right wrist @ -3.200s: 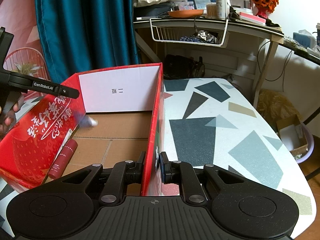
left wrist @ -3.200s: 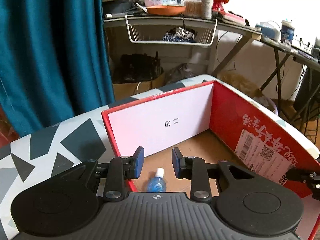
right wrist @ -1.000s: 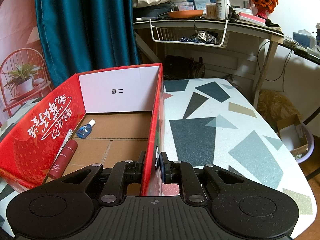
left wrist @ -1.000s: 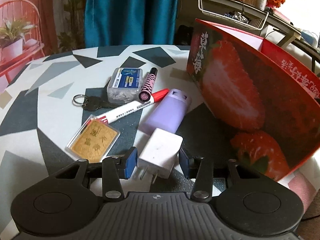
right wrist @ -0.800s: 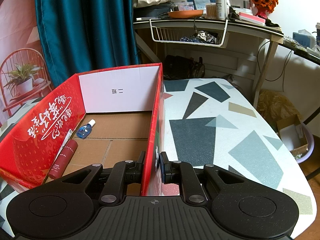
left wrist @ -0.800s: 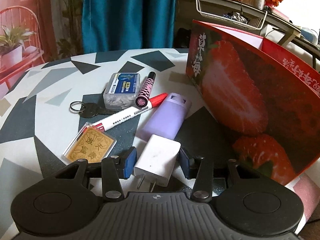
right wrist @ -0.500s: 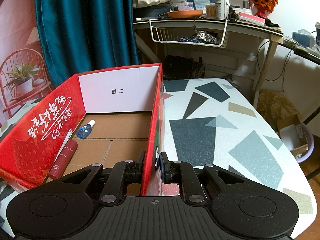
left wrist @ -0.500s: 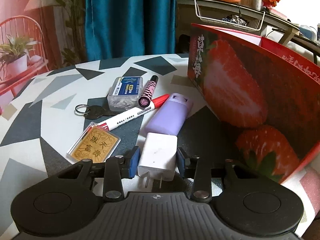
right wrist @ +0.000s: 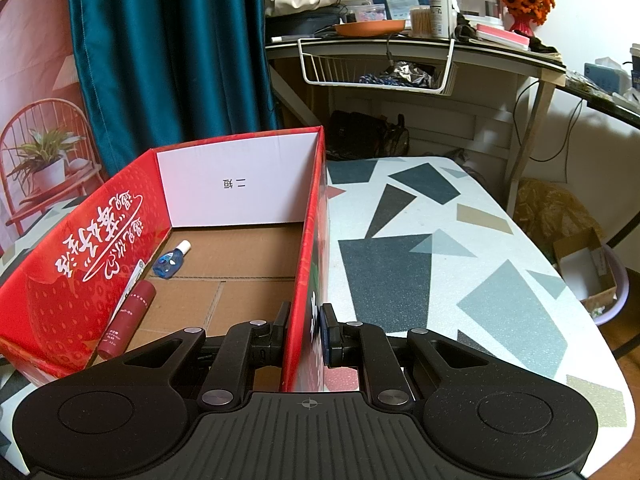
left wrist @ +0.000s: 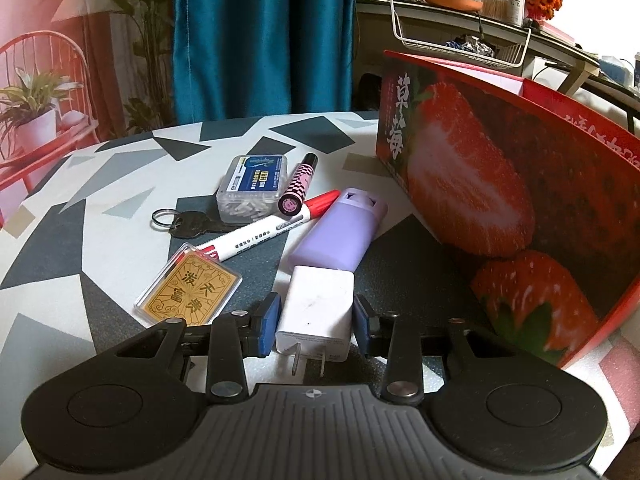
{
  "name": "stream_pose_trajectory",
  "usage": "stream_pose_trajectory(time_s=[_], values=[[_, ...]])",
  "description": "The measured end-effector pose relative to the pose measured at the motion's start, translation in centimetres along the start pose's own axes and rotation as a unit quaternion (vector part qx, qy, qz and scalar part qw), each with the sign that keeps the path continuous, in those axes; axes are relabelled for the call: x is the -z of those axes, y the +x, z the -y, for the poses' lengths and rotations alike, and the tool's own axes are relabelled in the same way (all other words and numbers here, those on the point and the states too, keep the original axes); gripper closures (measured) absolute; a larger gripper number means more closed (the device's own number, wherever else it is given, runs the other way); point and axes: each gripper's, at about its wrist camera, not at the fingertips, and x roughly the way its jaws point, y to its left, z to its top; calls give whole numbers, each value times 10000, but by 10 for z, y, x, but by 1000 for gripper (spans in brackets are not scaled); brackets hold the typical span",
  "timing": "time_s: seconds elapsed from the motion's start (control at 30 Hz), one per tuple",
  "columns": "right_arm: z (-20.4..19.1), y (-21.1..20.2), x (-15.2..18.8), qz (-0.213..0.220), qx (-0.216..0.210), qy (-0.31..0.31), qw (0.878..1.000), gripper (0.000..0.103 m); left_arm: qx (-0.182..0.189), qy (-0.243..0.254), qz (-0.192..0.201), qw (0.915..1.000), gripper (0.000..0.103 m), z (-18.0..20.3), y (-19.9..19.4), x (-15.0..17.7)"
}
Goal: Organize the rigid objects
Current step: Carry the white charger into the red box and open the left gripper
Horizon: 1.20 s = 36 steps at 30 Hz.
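In the left wrist view my left gripper (left wrist: 315, 322) is shut on a white plug charger (left wrist: 316, 312), prongs facing me, both blue pads against its sides. Just beyond lie a lilac case (left wrist: 340, 236), a red-capped white marker (left wrist: 264, 232), a pink checked tube (left wrist: 300, 190), a clear box of small white pieces (left wrist: 252, 186), a key on a ring (left wrist: 188, 222) and a gold card in a clear case (left wrist: 188, 290). My right gripper (right wrist: 305, 334) is shut on the right wall of the red strawberry box (right wrist: 308, 240). Inside lie a small blue bottle (right wrist: 171, 260) and a dark red tube (right wrist: 128, 318).
The strawberry box (left wrist: 500, 200) stands to the right of the loose items on the patterned table (left wrist: 120, 184). A teal curtain (left wrist: 260, 36) hangs behind, and a cluttered desk with a wire basket (right wrist: 376, 68) stands beyond. The table's right edge (right wrist: 580, 280) drops to the floor.
My left gripper swung from above the box to the loose items and closed its jaws onto the white charger. The right gripper kept its hold on the box wall.
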Motion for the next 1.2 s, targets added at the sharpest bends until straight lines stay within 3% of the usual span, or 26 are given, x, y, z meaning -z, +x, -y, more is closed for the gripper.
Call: stream_pose_trajectory(time_s=[0.27,0.47,0.77,1.03,1.2], values=[[0,0,0,-1,3,-4,10000,90,4,-136,-35,9999,66,-4,-2,-3],[0,0,0,-2,4,-2,10000,90,117,-331,246,9991,66,-12,-16,-17],[0,0,0,-8,22,-11,10000,90,546,-259,806,9949,66,-7,-34,-73],[-2,1,-1,-20,48,-22,10000,90,1110,408,1136,9865,66,36,-21,-143],[-1,0,-1,-24,48,-30,10000,90,1294,894,945,9830,66,73,6,-162]])
